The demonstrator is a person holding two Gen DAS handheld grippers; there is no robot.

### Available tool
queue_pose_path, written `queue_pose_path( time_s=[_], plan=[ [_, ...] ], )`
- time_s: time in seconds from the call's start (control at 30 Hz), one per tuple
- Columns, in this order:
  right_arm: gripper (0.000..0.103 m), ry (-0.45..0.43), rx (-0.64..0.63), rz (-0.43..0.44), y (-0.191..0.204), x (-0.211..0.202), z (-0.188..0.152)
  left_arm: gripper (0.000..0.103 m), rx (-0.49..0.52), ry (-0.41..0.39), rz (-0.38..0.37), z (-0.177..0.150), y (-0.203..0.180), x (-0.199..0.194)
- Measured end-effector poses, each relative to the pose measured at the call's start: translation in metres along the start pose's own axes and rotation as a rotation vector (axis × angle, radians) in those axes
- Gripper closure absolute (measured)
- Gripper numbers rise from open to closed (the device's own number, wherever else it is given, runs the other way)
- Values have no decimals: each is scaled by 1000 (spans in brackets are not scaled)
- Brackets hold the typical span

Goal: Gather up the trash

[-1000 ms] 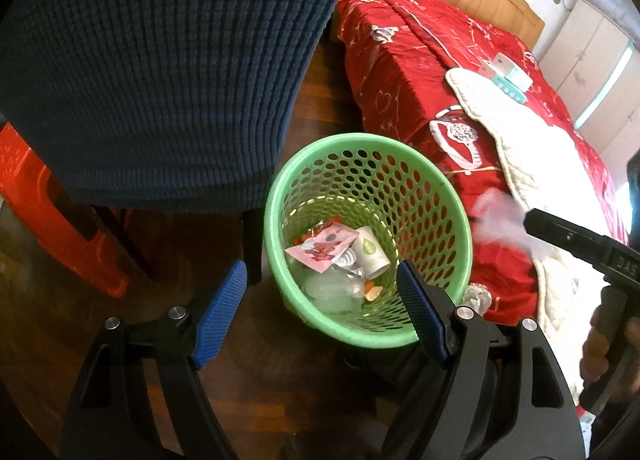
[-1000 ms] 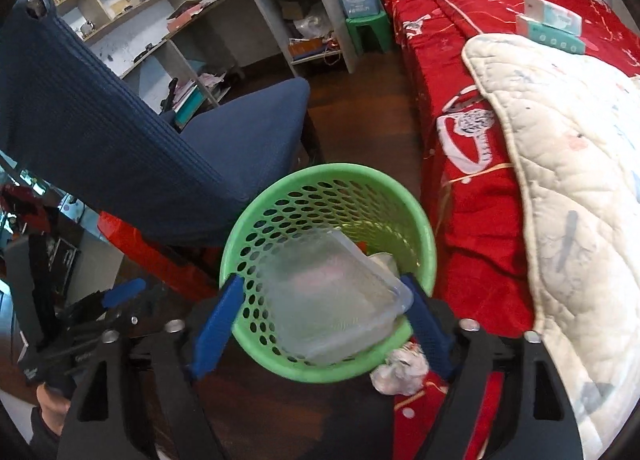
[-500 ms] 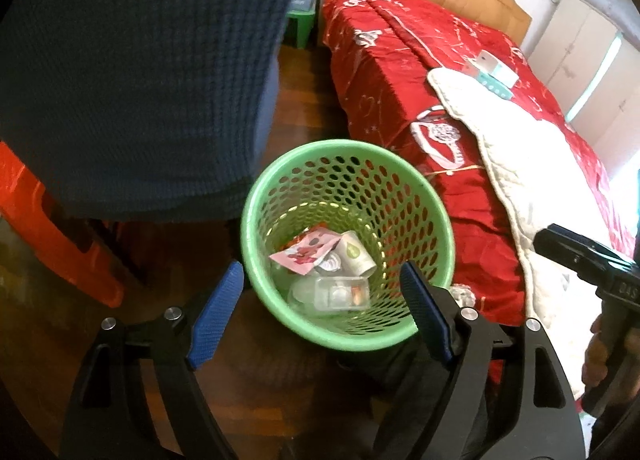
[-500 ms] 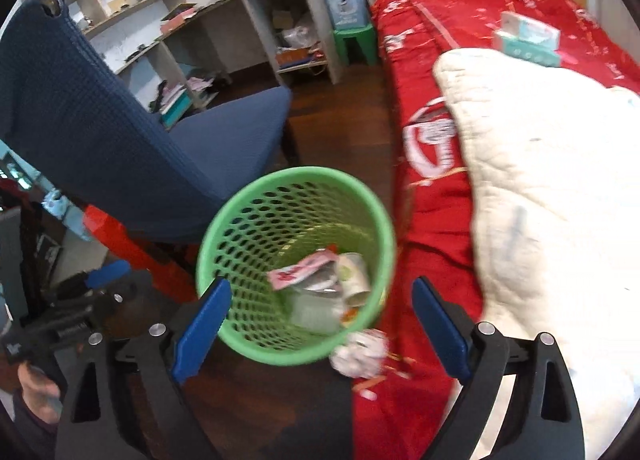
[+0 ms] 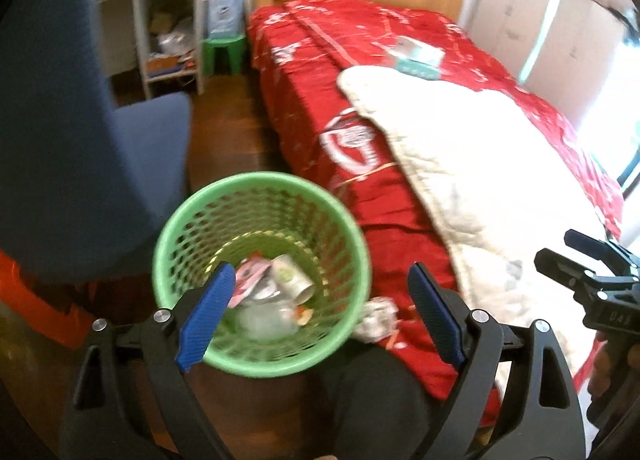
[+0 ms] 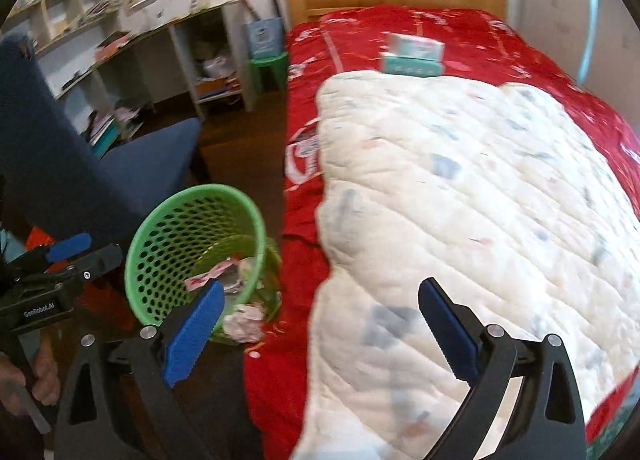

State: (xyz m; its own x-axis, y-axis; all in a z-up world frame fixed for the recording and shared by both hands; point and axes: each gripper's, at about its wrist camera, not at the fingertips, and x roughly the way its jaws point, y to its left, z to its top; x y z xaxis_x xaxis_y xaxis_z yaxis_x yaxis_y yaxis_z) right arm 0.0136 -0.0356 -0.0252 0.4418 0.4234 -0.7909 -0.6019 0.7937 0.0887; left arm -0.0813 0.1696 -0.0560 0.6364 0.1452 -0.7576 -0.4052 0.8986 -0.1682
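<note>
Trash in green basket, beneath left gripper, both jaws just widened, nothing between

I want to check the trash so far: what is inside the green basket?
Inside the basket: a pink-and-white wrapper, a small white cup on its side and a clear plastic container. Whatever lies under them is covered. One crumpled wad lies outside, beside the basket.
</note>
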Motion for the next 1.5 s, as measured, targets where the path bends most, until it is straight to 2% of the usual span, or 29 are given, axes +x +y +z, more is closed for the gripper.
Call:
queue_pose_path(
  time_s=[0.3,0.67,0.93,1.5],
  plan=[
    [8,-48,121,-94,-46,-37,-13,9,122,-47,-62,14,-67,-6],
    [7,-99,228,-203,-95,-76,-36,6,198,-70,-107,18,-119,-10],
    [7,-116,271,-253,-112,-91,-49,6,243,-68,-127,16,-142,-9],
    [7,-124,276,-279,-115,-98,-50,6,263,-73,-120,11,-153,-11]
  ],
)
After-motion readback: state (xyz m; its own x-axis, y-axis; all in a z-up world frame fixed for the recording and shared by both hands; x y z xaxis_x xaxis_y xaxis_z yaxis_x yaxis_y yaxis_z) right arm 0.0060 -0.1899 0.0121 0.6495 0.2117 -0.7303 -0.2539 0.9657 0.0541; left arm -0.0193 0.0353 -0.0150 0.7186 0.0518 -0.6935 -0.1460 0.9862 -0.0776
